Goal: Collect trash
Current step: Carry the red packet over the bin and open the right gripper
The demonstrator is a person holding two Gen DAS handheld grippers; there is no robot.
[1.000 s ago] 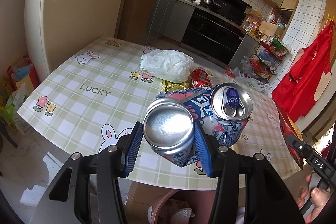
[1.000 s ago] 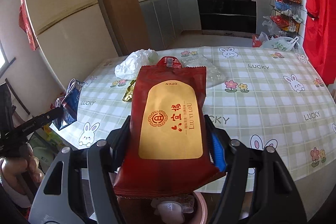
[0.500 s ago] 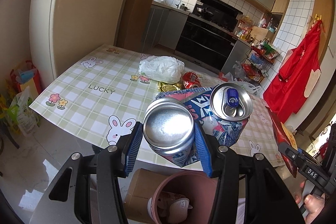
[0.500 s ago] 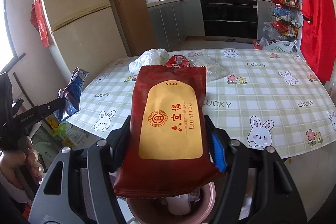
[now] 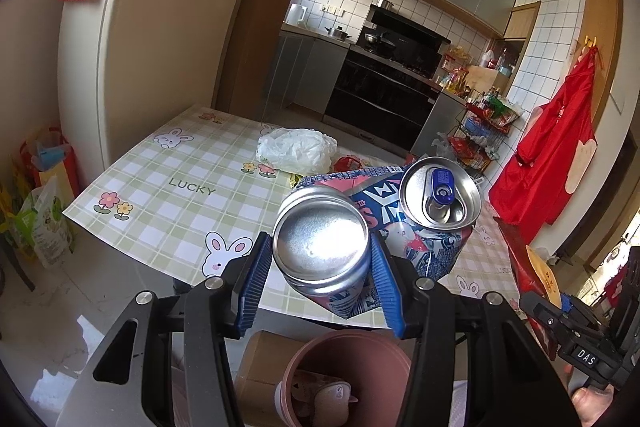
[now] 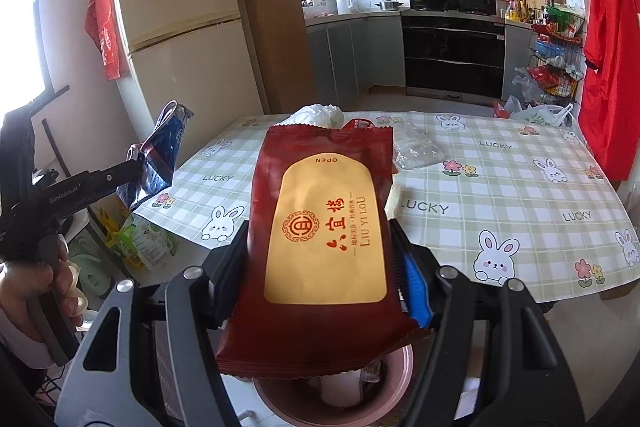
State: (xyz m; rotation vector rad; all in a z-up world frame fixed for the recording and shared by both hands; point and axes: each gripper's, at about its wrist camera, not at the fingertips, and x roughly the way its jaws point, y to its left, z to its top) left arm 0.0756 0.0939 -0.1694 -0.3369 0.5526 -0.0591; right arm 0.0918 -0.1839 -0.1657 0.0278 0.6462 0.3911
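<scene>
My left gripper (image 5: 320,263) jaws clamp a bent can (image 5: 340,251); right gripper (image 6: 324,267) jaws clamp a red packet (image 6: 320,247) above the pink bin (image 6: 332,403).

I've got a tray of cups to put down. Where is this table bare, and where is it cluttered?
Bare: the right half of the table, from the clear wrapper to its right edge. Also the left corner nearest the fridge. Crowded: the far middle, around the white bag.
</scene>
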